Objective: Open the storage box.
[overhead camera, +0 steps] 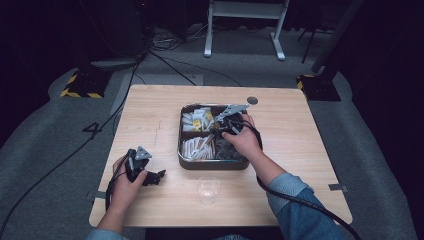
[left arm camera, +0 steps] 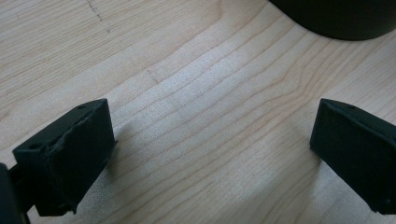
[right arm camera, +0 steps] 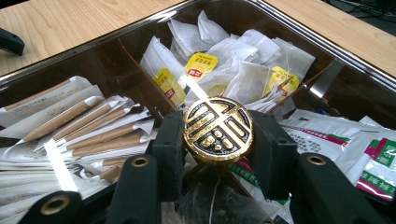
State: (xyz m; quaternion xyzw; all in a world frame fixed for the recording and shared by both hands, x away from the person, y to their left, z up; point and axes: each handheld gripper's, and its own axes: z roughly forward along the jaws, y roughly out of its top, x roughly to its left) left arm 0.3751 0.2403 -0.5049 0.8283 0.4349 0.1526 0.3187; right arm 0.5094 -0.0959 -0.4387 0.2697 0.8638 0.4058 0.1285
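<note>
A dark metal tray point(overhead camera: 181, 150) with dividers stands at the middle of the wooden table point(overhead camera: 150, 110). A round gold knob point(right arm camera: 218, 128) rises where the dividers point(right arm camera: 135, 70) meet. My right gripper point(right arm camera: 219, 136) is shut on that knob, one pad on each side; from above, the right gripper point(overhead camera: 221, 131) reaches into the tray from the near right. The compartments hold white and yellow tea bags point(right arm camera: 233, 70), paper-wrapped sticks point(right arm camera: 88, 126) and printed sachets point(right arm camera: 336, 140). My left gripper point(overhead camera: 156, 176) rests low over the table at the front left, open, with bare wood between its jaws point(left arm camera: 212, 149).
A clear glass point(overhead camera: 208, 190) stands near the front edge, just in front of the tray. A dark rounded edge point(left arm camera: 336, 18) lies beyond the left gripper's jaws. A small round grommet point(overhead camera: 252, 100) sits at the table's far side. Cables trail off both hands.
</note>
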